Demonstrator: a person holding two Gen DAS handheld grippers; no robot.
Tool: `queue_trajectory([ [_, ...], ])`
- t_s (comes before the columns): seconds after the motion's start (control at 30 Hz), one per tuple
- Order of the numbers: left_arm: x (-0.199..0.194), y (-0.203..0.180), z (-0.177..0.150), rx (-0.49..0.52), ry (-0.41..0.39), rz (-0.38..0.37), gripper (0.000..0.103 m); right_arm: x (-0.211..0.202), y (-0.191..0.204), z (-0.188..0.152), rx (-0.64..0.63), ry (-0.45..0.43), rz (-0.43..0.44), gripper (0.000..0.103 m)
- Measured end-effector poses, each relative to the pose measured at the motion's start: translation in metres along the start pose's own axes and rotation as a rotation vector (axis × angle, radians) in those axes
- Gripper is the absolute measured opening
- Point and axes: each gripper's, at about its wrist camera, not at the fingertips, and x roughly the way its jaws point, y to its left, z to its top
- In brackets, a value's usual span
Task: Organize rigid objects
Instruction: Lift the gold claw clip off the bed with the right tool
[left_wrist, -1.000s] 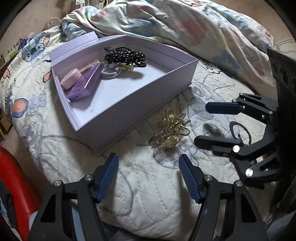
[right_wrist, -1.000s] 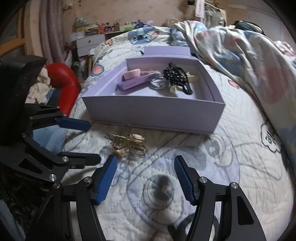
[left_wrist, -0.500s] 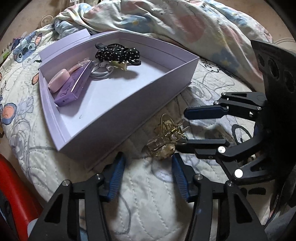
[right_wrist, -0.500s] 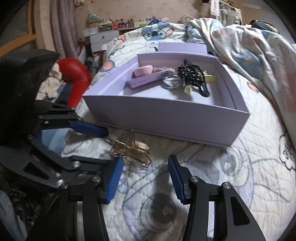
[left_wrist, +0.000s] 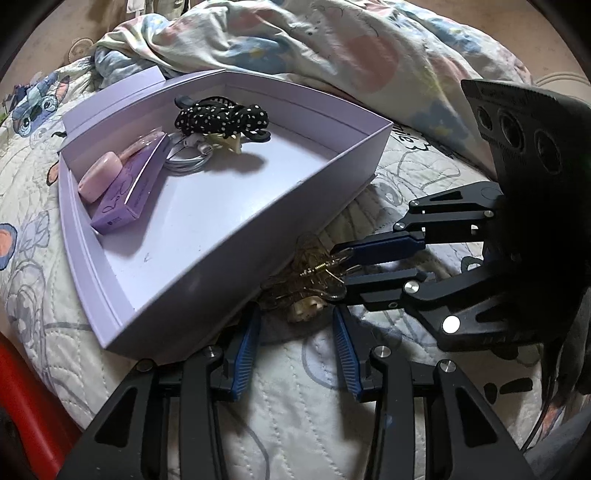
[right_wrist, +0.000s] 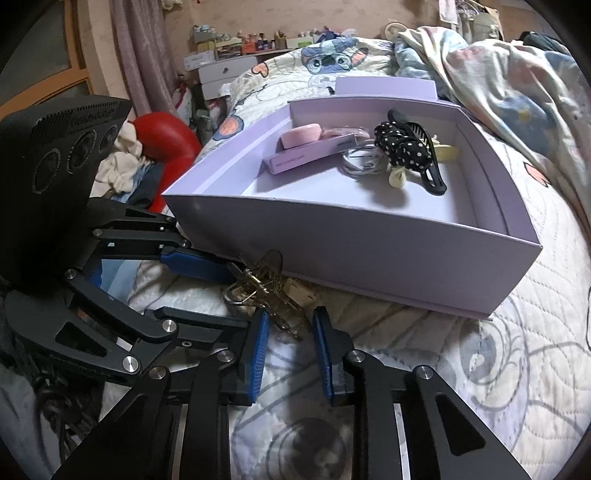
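Gold wire hair claw (left_wrist: 310, 280) lying on the quilted bed (left_wrist: 295, 406), just beside the near wall of the lavender box (left_wrist: 236, 236). Left gripper (left_wrist: 295, 332) and right gripper (right_wrist: 288, 328) both closing in from either side, pinching the claw, nearly closed. Polka-dot clip (right_wrist: 406, 147), pink case (right_wrist: 301, 134) sitting inside the box.

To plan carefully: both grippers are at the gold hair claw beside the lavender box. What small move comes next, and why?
Probably lift the gold hair claw slightly: the left gripper and right gripper are both shut on it, and the wall of the lavender box beside it must be cleared.
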Motion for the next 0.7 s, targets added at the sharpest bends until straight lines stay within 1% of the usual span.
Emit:
queue_trajectory([
  [0.1,-0.001,-0.002,0.0,0.005,-0.002,0.009,0.04,-0.004,0.001,-0.001,-0.004,-0.006,0.006,0.022],
  [0.37,-0.005,-0.007,-0.002,0.013,-0.001,0.001,0.04,-0.008,0.01,-0.004,-0.039,0.01,-0.024,0.02],
  [0.7,-0.022,-0.019,-0.009,0.038,-0.019,0.007,0.04,-0.021,0.026,-0.007,-0.064,0.003,-0.052,0.02],
])
